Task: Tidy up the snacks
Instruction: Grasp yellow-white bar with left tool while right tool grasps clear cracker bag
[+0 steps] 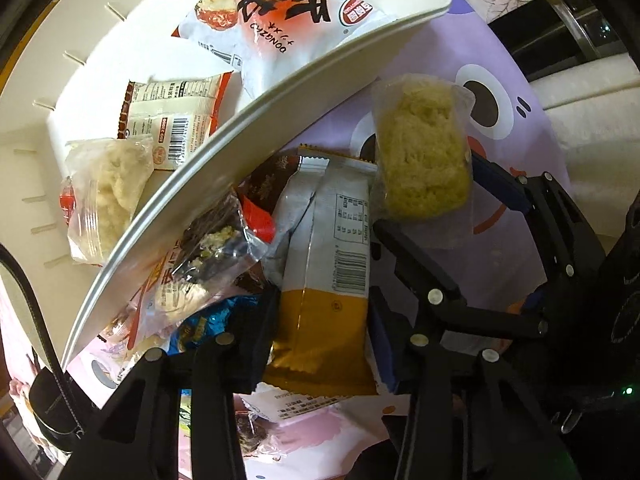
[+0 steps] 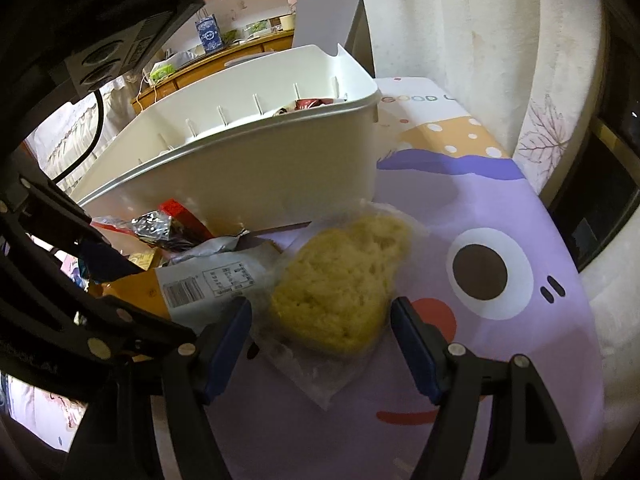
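Left gripper (image 1: 320,336): clenched on gold-and-silver packet (image 1: 324,280), pads at both edges, likely for lifting.
Right gripper (image 2: 320,344): released, straddling yellow cake pack (image 2: 340,280), not touching.
White bin (image 1: 256,120): ten o'clock of packet, already holding snacks.

The left gripper (image 1: 320,344) points down at a silver-and-gold snack packet (image 1: 324,280), its fingers (image 1: 256,340) pressed against the packet's sides, apparently gripping it. Beside it, the right gripper (image 1: 424,200) flanks a clear-wrapped yellow cake (image 1: 424,152) on the purple mat (image 1: 440,60). The white bin (image 1: 248,128) holds a red-and-white packet (image 1: 276,28) and more snacks.
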`<state>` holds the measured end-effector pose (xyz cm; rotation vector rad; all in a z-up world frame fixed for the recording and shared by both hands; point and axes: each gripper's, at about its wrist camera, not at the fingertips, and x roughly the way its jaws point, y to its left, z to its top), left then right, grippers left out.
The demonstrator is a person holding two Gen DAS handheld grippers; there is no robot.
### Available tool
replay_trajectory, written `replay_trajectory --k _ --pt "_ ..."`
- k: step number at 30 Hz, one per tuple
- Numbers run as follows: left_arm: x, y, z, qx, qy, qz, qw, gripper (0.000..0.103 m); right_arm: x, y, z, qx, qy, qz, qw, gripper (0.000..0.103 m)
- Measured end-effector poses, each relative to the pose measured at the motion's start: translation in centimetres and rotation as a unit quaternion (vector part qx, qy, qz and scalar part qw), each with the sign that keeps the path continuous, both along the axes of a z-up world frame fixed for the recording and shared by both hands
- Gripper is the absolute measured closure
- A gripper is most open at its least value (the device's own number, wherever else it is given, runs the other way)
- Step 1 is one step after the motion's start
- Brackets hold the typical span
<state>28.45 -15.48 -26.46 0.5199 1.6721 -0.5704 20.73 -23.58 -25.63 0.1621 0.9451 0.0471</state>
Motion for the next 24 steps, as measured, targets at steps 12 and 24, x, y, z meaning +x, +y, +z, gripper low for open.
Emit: replay_trajectory --k 12,24 --pt "0.1 -0.3 0.1 0.002 0.012 0.063 0.998 0.064 1.2 -1.5 0.2 0.013 0.028 0.047 0.998 0.04" --pt "-2.7 2.1 4.1 -0.024 0.004 0.154 0.9878 0.064 0.0 -4.4 2.2 0.025 0.05 0.071 0.996 0.043"
